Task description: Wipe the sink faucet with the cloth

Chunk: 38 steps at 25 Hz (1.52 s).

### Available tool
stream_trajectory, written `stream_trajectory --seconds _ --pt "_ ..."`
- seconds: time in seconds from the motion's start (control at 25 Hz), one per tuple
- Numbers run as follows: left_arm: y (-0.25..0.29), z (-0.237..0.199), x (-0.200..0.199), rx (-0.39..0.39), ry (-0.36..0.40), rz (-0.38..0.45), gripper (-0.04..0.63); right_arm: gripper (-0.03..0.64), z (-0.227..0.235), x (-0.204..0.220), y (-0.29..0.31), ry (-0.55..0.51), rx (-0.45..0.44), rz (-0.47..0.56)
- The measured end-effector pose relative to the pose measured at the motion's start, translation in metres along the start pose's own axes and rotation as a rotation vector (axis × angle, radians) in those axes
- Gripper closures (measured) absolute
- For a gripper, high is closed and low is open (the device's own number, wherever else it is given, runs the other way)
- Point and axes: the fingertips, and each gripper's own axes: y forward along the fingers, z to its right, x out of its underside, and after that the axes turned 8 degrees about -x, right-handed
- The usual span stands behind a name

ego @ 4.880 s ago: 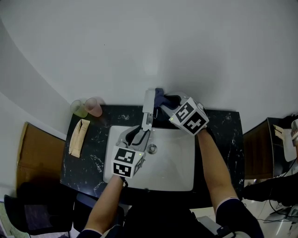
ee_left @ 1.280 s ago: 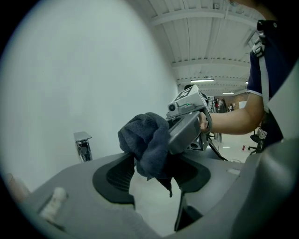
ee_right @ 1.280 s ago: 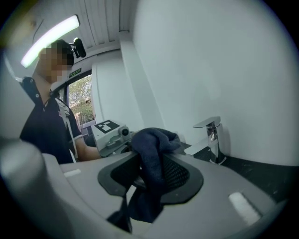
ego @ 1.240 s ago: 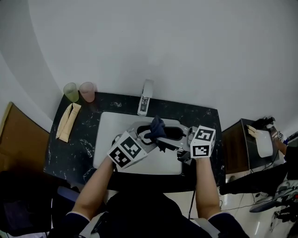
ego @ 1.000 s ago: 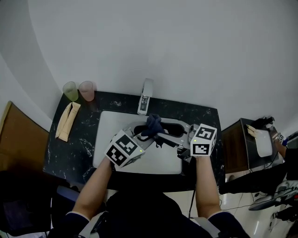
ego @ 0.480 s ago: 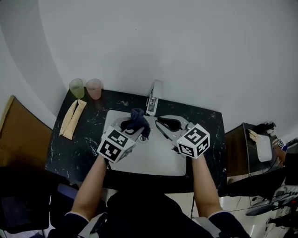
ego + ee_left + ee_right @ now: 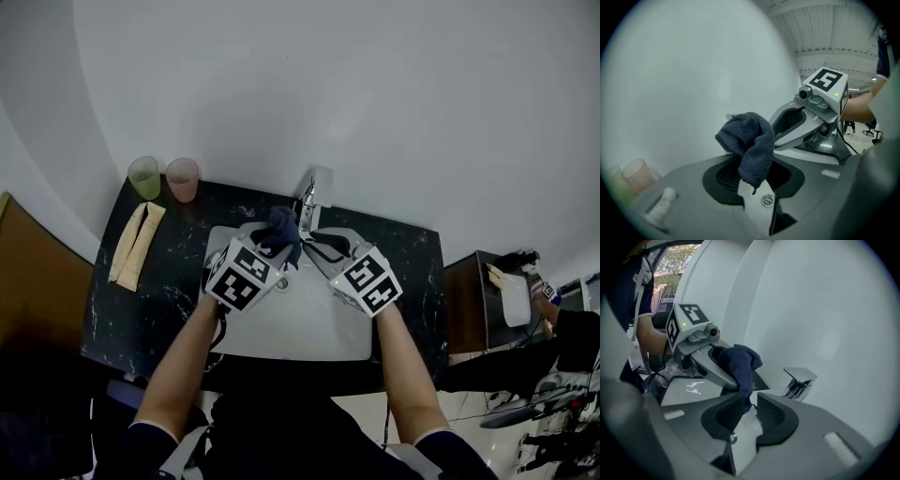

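A dark blue cloth (image 7: 280, 234) is bunched in my left gripper (image 7: 273, 249), which is shut on it; its loose end droops over the jaws (image 7: 749, 145). The chrome faucet (image 7: 308, 201) stands at the back rim of the white sink (image 7: 302, 323), just right of the cloth. My right gripper (image 7: 314, 247) faces the left one over the basin, and its jaws have just been opening. They stand open (image 7: 752, 405), with the cloth's tail (image 7: 741, 365) hanging at their mouth, unpressed. Beyond them, to the right, is the faucet (image 7: 798, 379).
A green cup (image 7: 144, 175) and a pink cup (image 7: 182, 177) stand at the back left corner of the black marble counter (image 7: 173, 281). A beige folded item (image 7: 131, 246) lies on the counter's left side. The white wall rises right behind the faucet.
A second ago both grippers were at the cloth over the basin. The right one has let go, and the left has carried the cloth back, up beside the faucet. Both grippers are now closer together.
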Motion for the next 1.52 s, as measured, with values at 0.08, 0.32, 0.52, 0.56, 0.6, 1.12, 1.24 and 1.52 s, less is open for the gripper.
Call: stream_trajectory --seconds 0.08,0.32,0.52,0.56,0.6,1.12,1.24,1.52 --pt "0.008 0.001 0.000 0.019 0.015 -0.012 0.474 0.531 -0.001 0.002 0.002 -0.014 0.003 -0.030" --pt "0.025 -0.014 0.002 0.048 0.005 -0.011 0.476 0.548 -0.002 0.004 0.005 -0.053 0.010 -0.078" --pt "0.046 -0.023 -0.006 0.070 0.017 0.000 0.476 0.560 -0.001 0.005 0.005 -0.068 0.019 -0.108" --pt "0.050 -0.027 -0.007 0.069 0.022 -0.001 0.476 0.560 -0.001 0.005 0.006 -0.065 0.020 -0.109" --pt "0.055 -0.030 -0.009 0.068 0.028 -0.001 0.476 0.560 -0.001 0.005 0.006 -0.062 0.022 -0.109" --pt "0.109 -0.065 -0.019 0.035 0.147 -0.026 0.476 0.563 -0.001 0.013 0.004 -0.074 0.060 -0.147" --pt "0.120 -0.068 -0.013 0.032 0.181 -0.055 0.477 0.563 -0.004 0.013 0.006 -0.072 0.059 -0.140" --pt "0.111 -0.072 -0.042 0.026 0.263 -0.009 0.477 0.565 -0.004 0.013 0.007 -0.076 0.046 -0.135"
